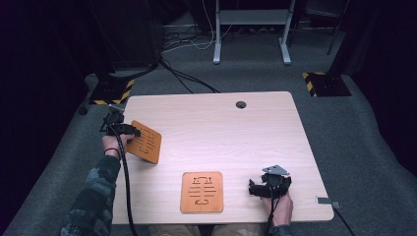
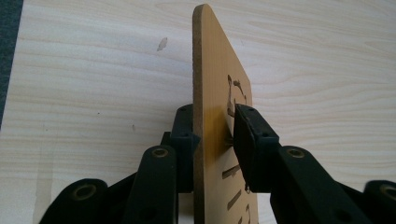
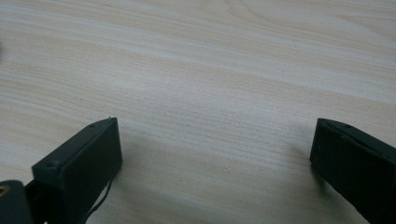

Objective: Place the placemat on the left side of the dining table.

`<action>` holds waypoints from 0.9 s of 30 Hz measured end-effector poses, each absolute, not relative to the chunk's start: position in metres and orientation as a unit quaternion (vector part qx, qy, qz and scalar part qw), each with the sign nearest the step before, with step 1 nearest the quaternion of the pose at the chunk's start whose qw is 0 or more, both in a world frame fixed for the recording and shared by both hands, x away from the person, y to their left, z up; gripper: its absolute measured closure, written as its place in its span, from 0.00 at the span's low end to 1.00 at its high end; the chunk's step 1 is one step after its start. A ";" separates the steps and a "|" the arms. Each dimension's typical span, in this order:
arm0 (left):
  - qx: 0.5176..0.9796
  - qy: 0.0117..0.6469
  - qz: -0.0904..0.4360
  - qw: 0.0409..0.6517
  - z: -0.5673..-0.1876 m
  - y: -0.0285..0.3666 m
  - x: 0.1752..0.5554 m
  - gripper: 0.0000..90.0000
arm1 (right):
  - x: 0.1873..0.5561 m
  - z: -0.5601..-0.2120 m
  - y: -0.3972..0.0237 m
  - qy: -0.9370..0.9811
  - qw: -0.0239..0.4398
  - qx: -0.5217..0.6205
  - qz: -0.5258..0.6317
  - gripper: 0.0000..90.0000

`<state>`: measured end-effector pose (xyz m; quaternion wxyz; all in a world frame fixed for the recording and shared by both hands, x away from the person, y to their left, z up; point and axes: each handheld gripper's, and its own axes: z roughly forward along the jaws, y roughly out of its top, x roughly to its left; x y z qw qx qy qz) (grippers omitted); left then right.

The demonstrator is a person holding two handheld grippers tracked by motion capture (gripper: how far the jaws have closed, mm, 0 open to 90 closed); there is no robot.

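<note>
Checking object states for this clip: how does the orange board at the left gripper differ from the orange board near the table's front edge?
The left board sits tilted between the left gripper jaws; the front board lies flat, untouched. The left board sits near the table's left edge, the front one mid-front. Both are orange with matching cut-out patterns.

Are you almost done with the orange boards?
Maybe about halfway. Done: the flat board lies near the front edge of the table. In hand: the tilted board sits between the jaws of the left gripper, though I can't tell if they squeeze it. Left: probably laying it down. The right gripper is open and holds nothing.
</note>
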<state>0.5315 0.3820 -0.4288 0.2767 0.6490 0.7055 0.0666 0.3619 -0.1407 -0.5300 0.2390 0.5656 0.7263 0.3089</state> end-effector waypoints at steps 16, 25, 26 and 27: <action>0.648 0.707 0.059 0.277 -0.438 0.391 0.531 0.72 | 0.362 -0.530 -0.141 0.726 0.239 0.566 0.309 0.02; 0.648 0.707 0.056 0.278 -0.445 0.398 0.531 0.69 | 0.362 -0.530 -0.141 0.725 0.240 0.567 0.309 0.02; 0.648 0.707 0.056 0.278 -0.445 0.398 0.531 0.68 | 0.362 -0.530 -0.141 0.725 0.240 0.567 0.309 0.02; 0.649 0.706 0.056 0.278 -0.445 0.398 0.531 0.68 | 0.362 -0.530 -0.141 0.725 0.240 0.567 0.309 0.02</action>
